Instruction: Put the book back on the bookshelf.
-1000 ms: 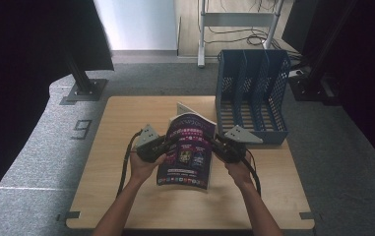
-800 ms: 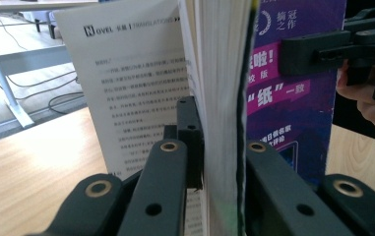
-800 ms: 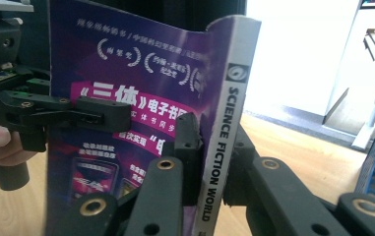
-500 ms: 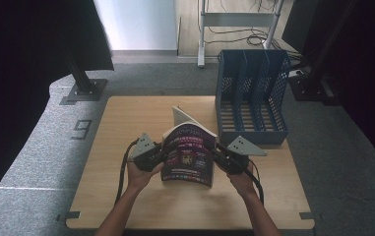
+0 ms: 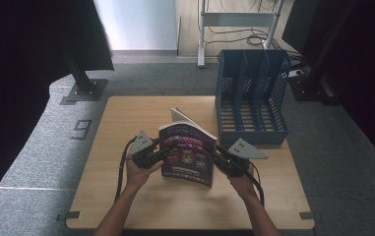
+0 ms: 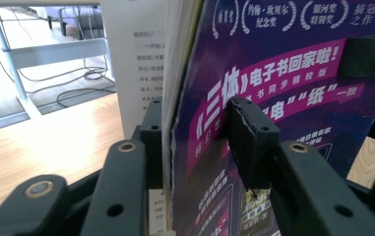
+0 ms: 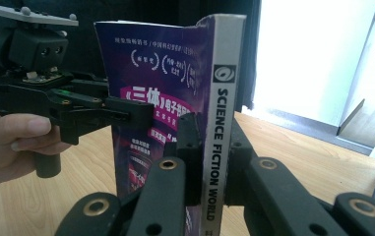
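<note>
Book [image 5: 187, 155] held upright over the middle of the counter [image 5: 126, 118], between both grippers, purple cover toward the person. Right gripper [image 5: 220, 153] clamped on the spine, fingers [image 7: 190, 147] pressed to either side. Left gripper [image 5: 161, 153] at the opposite edge, fingers [image 6: 246, 140] just opening, cover and pages between them, grip loosened. Loose page fanned out behind. Blue file rack [image 5: 251, 96] standing at the far right of the counter, near the book.

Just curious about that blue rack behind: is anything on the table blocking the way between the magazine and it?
Nothing visible does. The magazine stands upright between the left gripper and right gripper; only bare table lies before the blue rack.
</note>
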